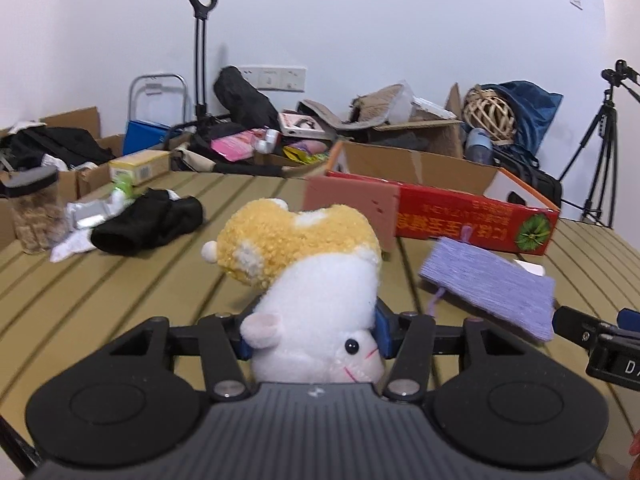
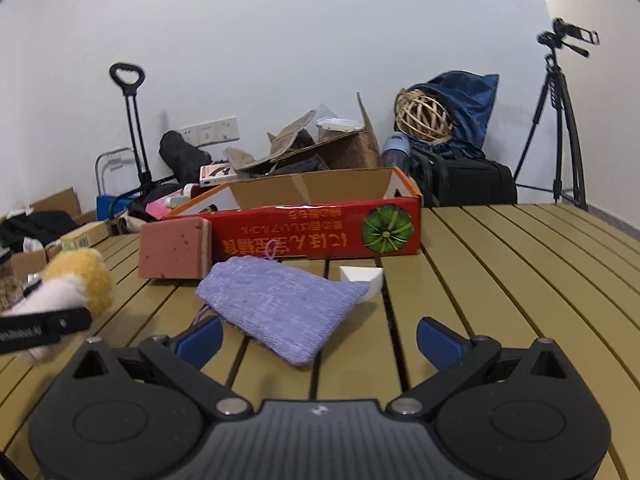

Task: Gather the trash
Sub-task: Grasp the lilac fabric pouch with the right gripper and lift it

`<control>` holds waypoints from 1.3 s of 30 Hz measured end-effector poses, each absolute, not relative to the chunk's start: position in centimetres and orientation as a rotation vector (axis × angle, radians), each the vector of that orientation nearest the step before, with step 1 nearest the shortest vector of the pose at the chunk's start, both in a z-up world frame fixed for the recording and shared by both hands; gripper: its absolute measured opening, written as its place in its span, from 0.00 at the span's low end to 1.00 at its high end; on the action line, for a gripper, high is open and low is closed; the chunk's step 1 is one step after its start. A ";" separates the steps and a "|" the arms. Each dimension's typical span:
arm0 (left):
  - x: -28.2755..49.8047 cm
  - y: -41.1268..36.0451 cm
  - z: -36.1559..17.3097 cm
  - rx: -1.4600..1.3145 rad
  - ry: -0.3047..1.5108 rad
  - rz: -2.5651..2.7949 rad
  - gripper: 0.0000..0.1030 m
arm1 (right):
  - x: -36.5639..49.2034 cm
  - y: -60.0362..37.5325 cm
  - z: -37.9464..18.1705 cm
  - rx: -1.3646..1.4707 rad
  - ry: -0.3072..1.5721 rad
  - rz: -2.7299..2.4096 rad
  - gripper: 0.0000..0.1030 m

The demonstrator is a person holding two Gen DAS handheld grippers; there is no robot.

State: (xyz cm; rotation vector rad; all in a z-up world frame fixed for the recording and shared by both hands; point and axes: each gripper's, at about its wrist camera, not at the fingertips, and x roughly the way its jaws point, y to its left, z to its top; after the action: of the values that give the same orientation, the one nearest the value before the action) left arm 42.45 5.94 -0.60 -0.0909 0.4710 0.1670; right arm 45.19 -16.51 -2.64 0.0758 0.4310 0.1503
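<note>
My left gripper (image 1: 314, 334) is shut on a white and yellow plush hamster (image 1: 308, 280), held above the slatted table (image 1: 100, 304). The hamster also shows at the left of the right wrist view (image 2: 76, 284). My right gripper (image 2: 320, 338) is open and empty, just in front of a purple knitted pouch (image 2: 280, 308) that lies on the table; the pouch also shows in the left wrist view (image 1: 490, 286). A red open cardboard box (image 2: 320, 228) stands behind it, with a pink sponge block (image 2: 174, 252) leaning at its left end. A white foam wedge (image 2: 362, 278) lies beside the pouch.
On the table's left are a black cloth (image 1: 148, 224), a foil wrapper (image 1: 90, 212), white tissue (image 1: 70, 248) and a jar of snacks (image 1: 36, 216). Boxes, bags and a hand trolley (image 1: 200, 52) crowd the floor beyond. A tripod (image 2: 560, 120) stands at the right.
</note>
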 end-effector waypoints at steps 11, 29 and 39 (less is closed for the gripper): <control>42.3 9.4 0.2 -0.128 0.468 0.211 0.52 | 50.0 -12.4 -1.7 0.011 0.524 0.147 1.00; 42.3 11.7 0.5 -0.198 0.474 0.222 0.52 | 56.4 -9.9 -3.1 -0.011 0.676 0.104 1.00; 42.1 11.8 0.6 -0.210 0.473 0.212 0.52 | 56.1 -10.2 -3.7 -0.002 0.681 0.120 0.74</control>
State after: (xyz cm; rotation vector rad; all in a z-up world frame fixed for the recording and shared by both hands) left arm 42.14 11.78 0.64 -0.2099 0.4727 0.2122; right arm 56.15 -10.17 -3.73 -0.0022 0.6814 0.1201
